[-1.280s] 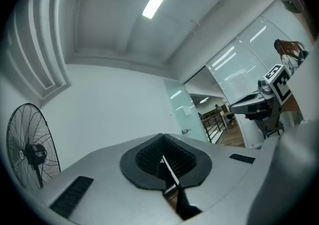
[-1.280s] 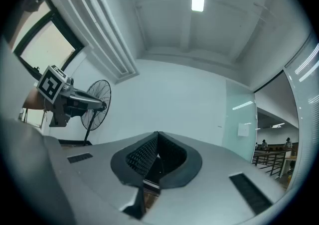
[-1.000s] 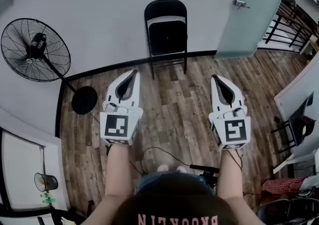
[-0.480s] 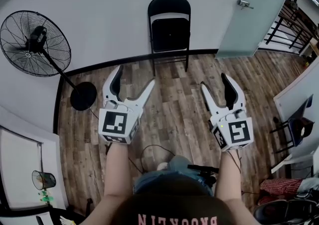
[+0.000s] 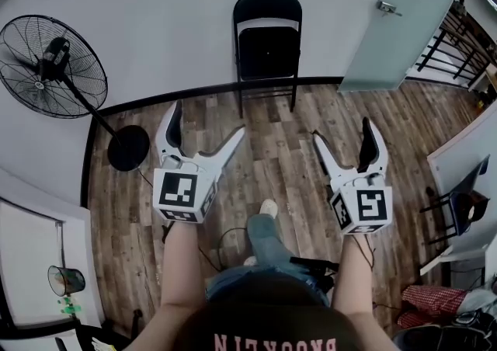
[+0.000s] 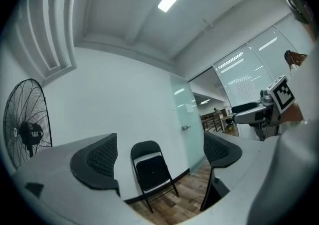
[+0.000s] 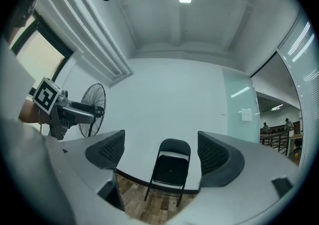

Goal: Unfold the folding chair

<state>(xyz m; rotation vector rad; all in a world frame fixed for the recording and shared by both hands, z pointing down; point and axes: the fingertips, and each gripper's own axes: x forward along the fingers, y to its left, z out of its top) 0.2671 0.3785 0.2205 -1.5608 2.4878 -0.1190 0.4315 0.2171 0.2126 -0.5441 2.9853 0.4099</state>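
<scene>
A black folding chair [image 5: 266, 45] leans folded against the white wall, straight ahead and some way off; it also shows as the chair [image 6: 152, 172] and the chair [image 7: 170, 168] in the gripper views. My left gripper [image 5: 205, 126] and right gripper [image 5: 345, 134] are held out over the wood floor, well short of it. Their jaws have just been opening and stand wide, with nothing between them. Both point at the chair.
A black pedestal fan [image 5: 54, 66] stands at the left by the wall. A frosted glass door [image 5: 404, 15] is right of the chair, a railing beyond it. A person's foot [image 5: 266, 210] steps forward between the grippers. Another dark chair [image 5: 466, 198] sits at the far right.
Both grippers went from shut to wide open. The person stepped forward, a foot now showing, and the chair sits slightly nearer and higher in the head view.
</scene>
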